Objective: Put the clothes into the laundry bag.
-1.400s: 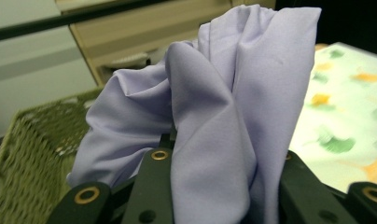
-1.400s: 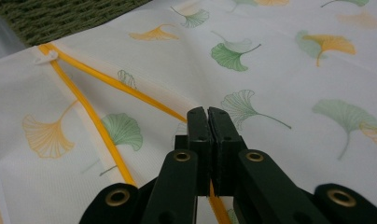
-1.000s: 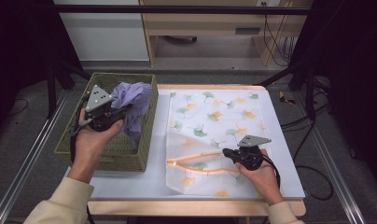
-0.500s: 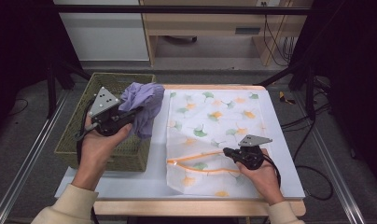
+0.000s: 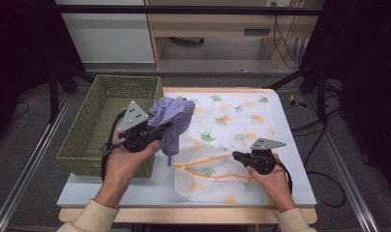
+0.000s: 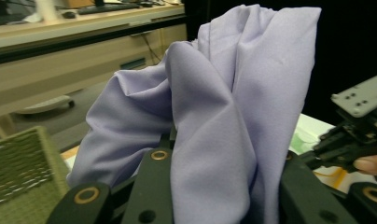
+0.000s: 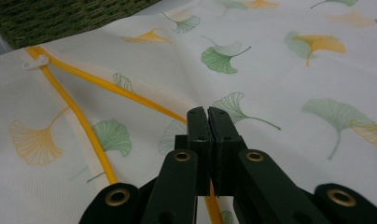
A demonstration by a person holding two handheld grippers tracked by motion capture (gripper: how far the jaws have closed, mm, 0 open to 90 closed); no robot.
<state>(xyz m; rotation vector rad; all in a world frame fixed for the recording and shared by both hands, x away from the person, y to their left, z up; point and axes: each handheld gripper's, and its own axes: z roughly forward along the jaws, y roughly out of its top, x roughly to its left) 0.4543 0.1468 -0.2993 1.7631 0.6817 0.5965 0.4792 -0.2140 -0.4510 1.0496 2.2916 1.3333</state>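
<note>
- My left tool (image 5: 160,129) grasps the lavender garment (image 5: 173,121), holding it above the desk (image 5: 135,186) between the woven basket (image 5: 94,126) and the mesh laundry bag (image 5: 222,140).
- My right tool (image 5: 236,155) is clenched on the bag's orange zipper edge (image 5: 203,162), holding the opening up.
- The bag lies flat on the desk, printed with ginkgo leaves.

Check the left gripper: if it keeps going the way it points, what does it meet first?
Probably the leaf-print bag on the table. The left gripper, shut on the purple cloth, points right from the basket toward the bag. Depth is unclear, so it may pass above it.
</note>
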